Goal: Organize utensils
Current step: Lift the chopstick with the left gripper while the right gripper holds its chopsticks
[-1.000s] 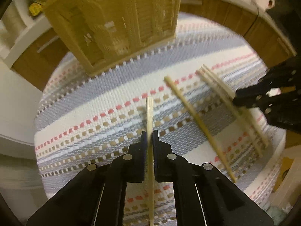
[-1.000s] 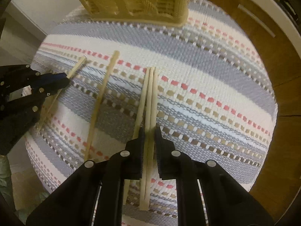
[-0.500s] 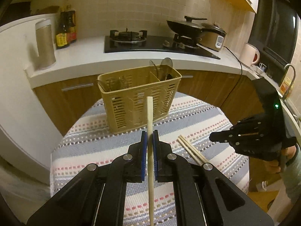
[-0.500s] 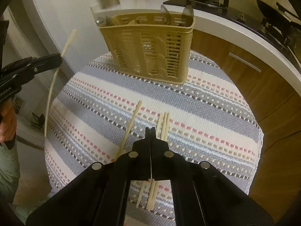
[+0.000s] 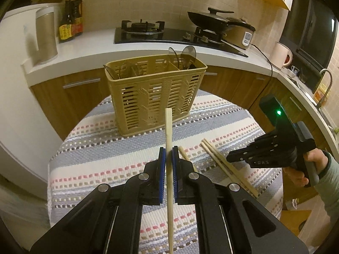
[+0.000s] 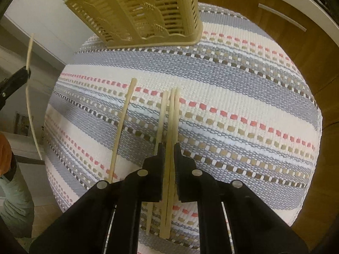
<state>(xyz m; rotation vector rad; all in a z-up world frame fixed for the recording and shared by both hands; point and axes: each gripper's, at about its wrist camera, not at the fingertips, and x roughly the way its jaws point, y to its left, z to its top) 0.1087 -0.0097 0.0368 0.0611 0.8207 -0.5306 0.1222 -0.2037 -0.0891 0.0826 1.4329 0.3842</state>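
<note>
**Spotter:** Your left gripper [image 5: 168,151] is clamped on one chopstick [image 5: 168,127]. The blue pads press it from both sides near its middle. It is clear of the table, with its blunt end pointing towards the basket [image 5: 156,97].

**Operator:** And where is the basket?

**Spotter:** It stands upright at the far side of the round table, on the striped tablecloth [image 5: 106,148]. Your held chopstick is on the near side of it, not over the rim. There are spoons [image 5: 188,53] in its right-hand compartment. There is something in the left one too, but I cannot make out what.

**Operator:** What about my right side?

**Spotter:** Your right gripper [image 6: 169,146] points steeply down at the cloth, and its jaws are just easing apart. A pair of chopsticks [image 6: 172,114] runs between them. As far as I can see, the fingers touch the pair on both sides. The pair lies flat on the cloth, lengthwise along the gripper.

**Operator:** Is anything else loose down there?

**Spotter:** A third chopstick [image 6: 162,114] lies just beside that pair, outside the jaws on the left. It passes under the left finger. A lone chopstick [image 6: 122,127] lies further left, apart from the cluster and at a slight angle to it. All of these are on the near half of the table, well apart from the basket. From the left camera I can see your right hand [image 5: 305,169] wrapped around the grip handle.
</note>
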